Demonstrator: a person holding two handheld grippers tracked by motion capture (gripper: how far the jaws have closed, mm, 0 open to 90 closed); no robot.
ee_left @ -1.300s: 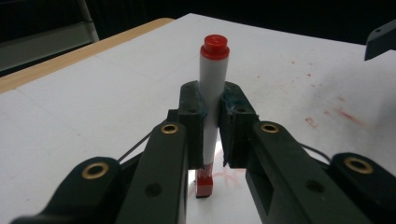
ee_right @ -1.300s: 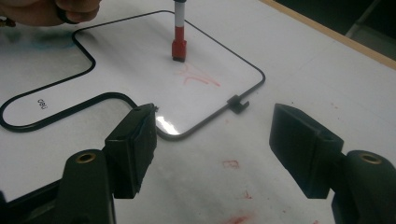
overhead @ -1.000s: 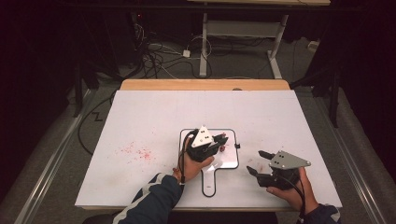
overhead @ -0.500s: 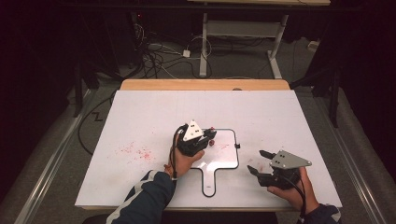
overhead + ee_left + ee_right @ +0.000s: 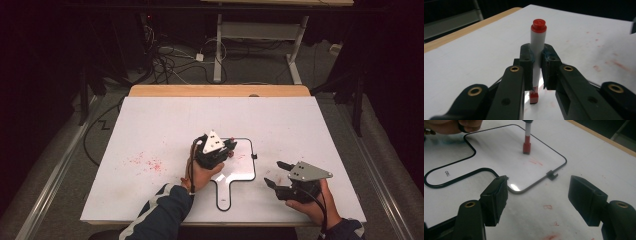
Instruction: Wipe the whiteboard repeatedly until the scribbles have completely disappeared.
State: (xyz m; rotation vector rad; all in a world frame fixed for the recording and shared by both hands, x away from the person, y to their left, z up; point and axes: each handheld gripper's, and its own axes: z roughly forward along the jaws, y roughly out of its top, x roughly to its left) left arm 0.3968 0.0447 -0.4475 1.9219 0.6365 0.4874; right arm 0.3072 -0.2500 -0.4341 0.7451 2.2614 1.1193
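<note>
Your red marker [image 5: 537, 53] is standing nearly upright, its red cap end pointing down at the small handled whiteboard [image 5: 245, 172] and its red butt end pointing up. In the right gripper view the marker [image 5: 527, 138] is sitting with its lower end on or just over the board's white face, just beside a few faint red strokes [image 5: 535, 161] (whether it is actually touching, you cannot tell from here). Your left hand-held gripper [image 5: 226, 148] is pinching the marker, its two pads pressing against the white barrel from either side, as the left gripper view is showing plainly. The board is lying flat on the white bench [image 5: 150, 125], its black-edged outline running round a square panel and a short handle pointing toward you, with a small black clip [image 5: 552, 175] sitting on one edge.

Your right hand-held gripper [image 5: 274, 174] is hovering off the board's right edge, near it but not touching it, with its jaws spread wide and nothing between them. Farther left on the bench, a scatter of red smudges [image 5: 147, 162] is showing, well apart from the board.
</note>
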